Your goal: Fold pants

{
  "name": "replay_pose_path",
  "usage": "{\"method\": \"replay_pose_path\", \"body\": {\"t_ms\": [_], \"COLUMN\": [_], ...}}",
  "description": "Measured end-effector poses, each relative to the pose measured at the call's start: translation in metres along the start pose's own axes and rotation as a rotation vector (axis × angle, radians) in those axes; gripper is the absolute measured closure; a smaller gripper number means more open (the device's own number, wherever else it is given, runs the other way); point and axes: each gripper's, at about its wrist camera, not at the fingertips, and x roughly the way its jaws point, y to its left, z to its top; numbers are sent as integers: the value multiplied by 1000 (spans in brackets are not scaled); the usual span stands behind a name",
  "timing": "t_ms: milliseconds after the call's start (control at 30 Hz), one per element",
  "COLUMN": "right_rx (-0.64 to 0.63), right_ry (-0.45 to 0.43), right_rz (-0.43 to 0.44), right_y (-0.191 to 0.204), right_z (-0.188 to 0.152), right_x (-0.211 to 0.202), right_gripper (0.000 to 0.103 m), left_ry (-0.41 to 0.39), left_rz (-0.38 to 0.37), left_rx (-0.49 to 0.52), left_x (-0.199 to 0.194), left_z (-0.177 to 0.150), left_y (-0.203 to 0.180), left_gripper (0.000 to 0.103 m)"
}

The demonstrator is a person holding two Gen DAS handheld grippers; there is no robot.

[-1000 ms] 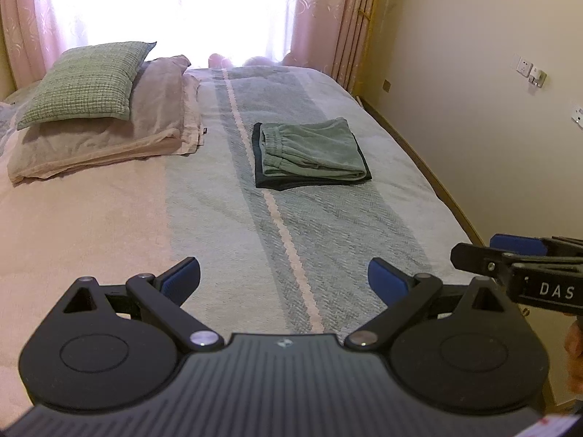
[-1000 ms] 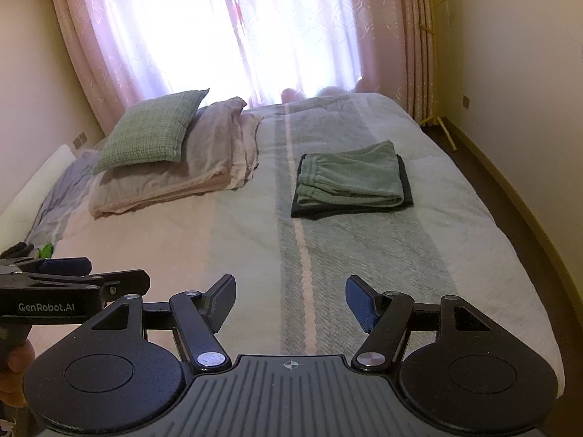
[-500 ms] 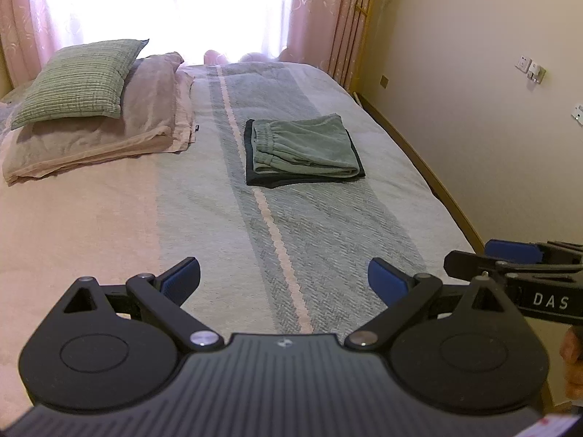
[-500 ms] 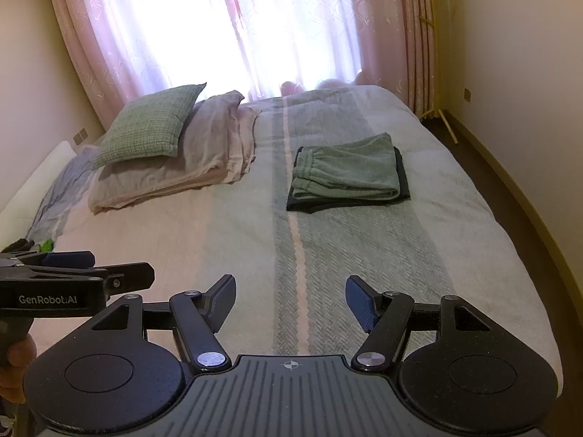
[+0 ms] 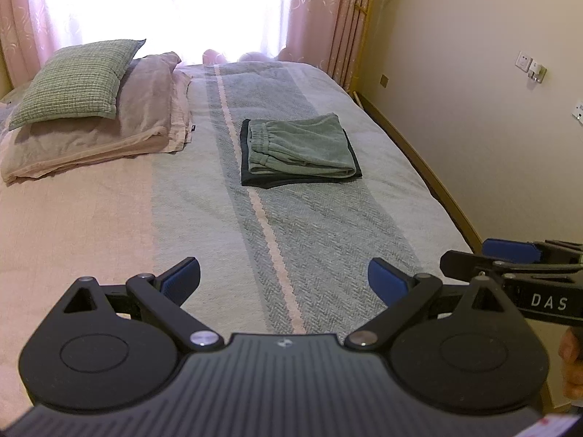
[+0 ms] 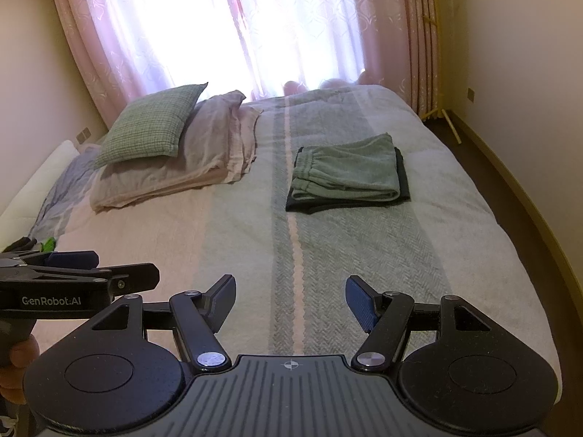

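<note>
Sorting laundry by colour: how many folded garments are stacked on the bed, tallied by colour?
Green folded pants: 1
Dark folded garment, under the green pants: 1
Total: 2

The window [image 6: 255, 29] at twelve o'clock is blown out by daylight; the bed [image 5: 328, 225] is softly lit; edges are bent by fisheye distortion.
</note>
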Motion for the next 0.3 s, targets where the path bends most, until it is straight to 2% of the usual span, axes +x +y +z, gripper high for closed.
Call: {"method": "replay_pose_path", "body": {"t_ms": [300], "right_rx": [0], "right_ry": [-1], "right_rz": [1], "right_y": [-3], "right_z": [1], "right_x": [-1], "right_gripper": [39], "left_ry": [2], "left_rz": [-1], "left_rx": [1], "left_x": [8], "left_z": [2], "left_y": [-14], "left_gripper": [6]}}
